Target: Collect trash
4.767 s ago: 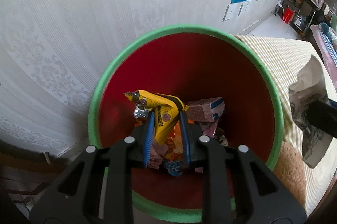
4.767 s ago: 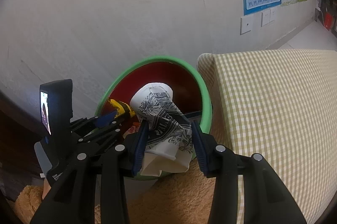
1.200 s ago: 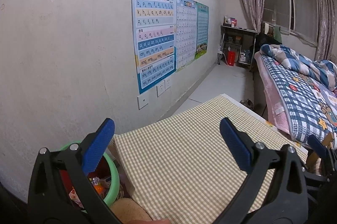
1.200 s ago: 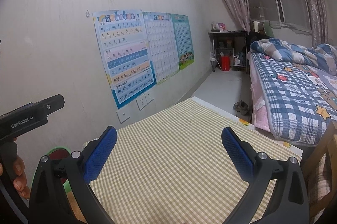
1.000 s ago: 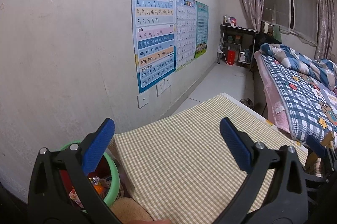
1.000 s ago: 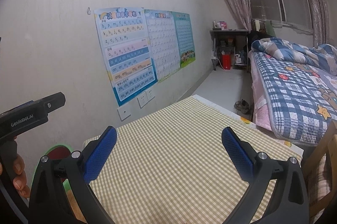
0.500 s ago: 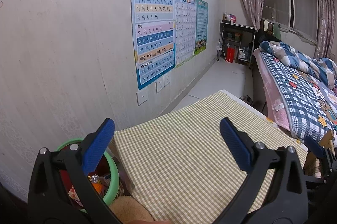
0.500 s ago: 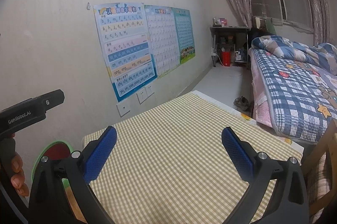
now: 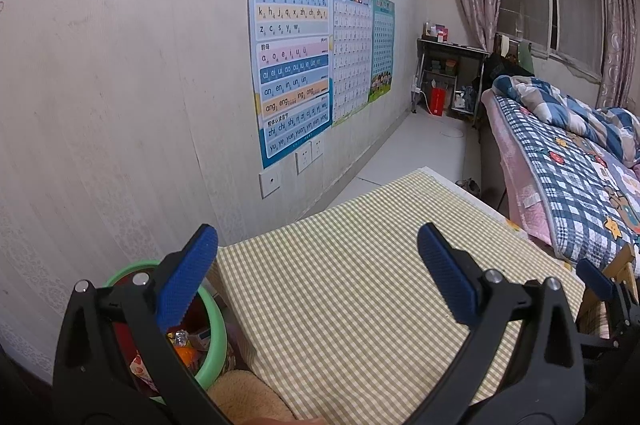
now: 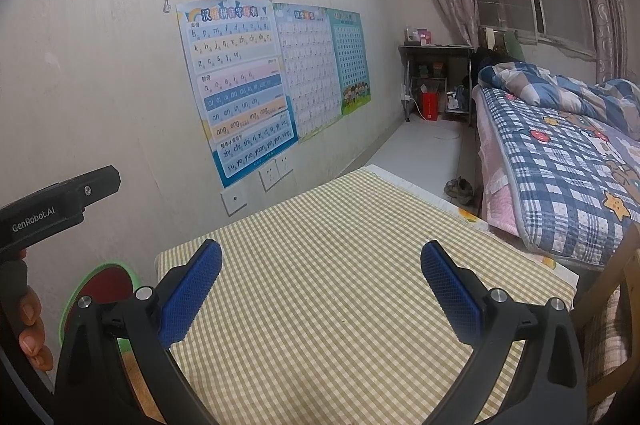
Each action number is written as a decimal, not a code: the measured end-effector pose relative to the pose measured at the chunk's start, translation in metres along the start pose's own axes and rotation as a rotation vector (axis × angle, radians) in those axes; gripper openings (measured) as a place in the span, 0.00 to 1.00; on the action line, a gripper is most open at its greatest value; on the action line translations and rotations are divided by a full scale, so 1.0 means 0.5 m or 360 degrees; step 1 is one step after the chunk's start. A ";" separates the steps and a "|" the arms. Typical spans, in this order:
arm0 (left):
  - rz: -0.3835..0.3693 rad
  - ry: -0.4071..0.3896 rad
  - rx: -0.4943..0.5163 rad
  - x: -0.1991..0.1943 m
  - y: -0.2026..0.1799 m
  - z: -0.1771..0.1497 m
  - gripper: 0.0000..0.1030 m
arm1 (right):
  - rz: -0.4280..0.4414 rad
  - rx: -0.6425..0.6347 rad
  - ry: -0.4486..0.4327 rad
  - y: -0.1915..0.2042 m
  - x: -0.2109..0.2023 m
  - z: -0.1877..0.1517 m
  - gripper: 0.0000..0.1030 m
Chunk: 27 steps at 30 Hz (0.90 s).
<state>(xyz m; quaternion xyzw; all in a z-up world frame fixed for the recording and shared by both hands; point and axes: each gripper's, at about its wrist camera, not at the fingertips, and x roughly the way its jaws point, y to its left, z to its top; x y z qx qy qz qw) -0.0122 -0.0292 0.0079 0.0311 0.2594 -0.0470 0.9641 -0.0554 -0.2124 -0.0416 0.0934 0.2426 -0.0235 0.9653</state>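
Note:
A round bin (image 9: 218, 325) with a green rim and red inside stands at the table's near left corner; several wrappers (image 9: 182, 347) lie in it. It also shows in the right wrist view (image 10: 104, 283). My left gripper (image 9: 318, 275) is wide open and empty over the checked tablecloth (image 9: 352, 289). My right gripper (image 10: 320, 285) is wide open and empty over the same cloth (image 10: 320, 265). The body of the left gripper (image 10: 56, 209) shows at the left edge of the right wrist view.
A wall with posters (image 9: 292, 65) runs along the left. A bed with a blue checked quilt (image 10: 560, 161) stands to the right. A small dark desk (image 10: 436, 81) is at the far end. A wooden chair edge (image 10: 624, 265) is at the right.
Much earlier both grippers held trash over the bin, a yellow wrapper and a printed paper; now both are open and empty. Over the last second both views lifted slightly.

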 end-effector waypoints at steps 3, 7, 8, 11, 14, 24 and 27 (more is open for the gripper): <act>0.0000 0.0001 0.0000 0.000 0.000 0.000 0.95 | 0.0001 0.0000 0.0000 -0.001 0.000 -0.001 0.94; 0.0001 0.0001 -0.0001 0.000 0.000 0.000 0.95 | 0.0001 -0.0002 0.0005 -0.001 0.001 -0.003 0.94; 0.0001 0.0001 0.0000 0.000 0.000 0.001 0.95 | 0.0002 -0.0002 0.0006 -0.001 0.002 -0.004 0.94; 0.0000 0.0005 0.0000 0.000 0.001 0.001 0.95 | 0.0003 0.0000 0.0011 -0.002 0.004 -0.005 0.94; 0.0001 0.0013 0.0000 0.005 0.004 -0.006 0.95 | 0.0004 0.0003 0.0018 -0.005 0.007 -0.007 0.94; -0.0091 0.0250 -0.0053 0.075 0.037 -0.064 0.95 | -0.0094 0.0085 0.0248 -0.064 0.089 -0.063 0.94; -0.0150 0.0367 -0.0084 0.100 0.062 -0.100 0.95 | -0.0226 0.0165 0.0368 -0.133 0.151 -0.092 0.94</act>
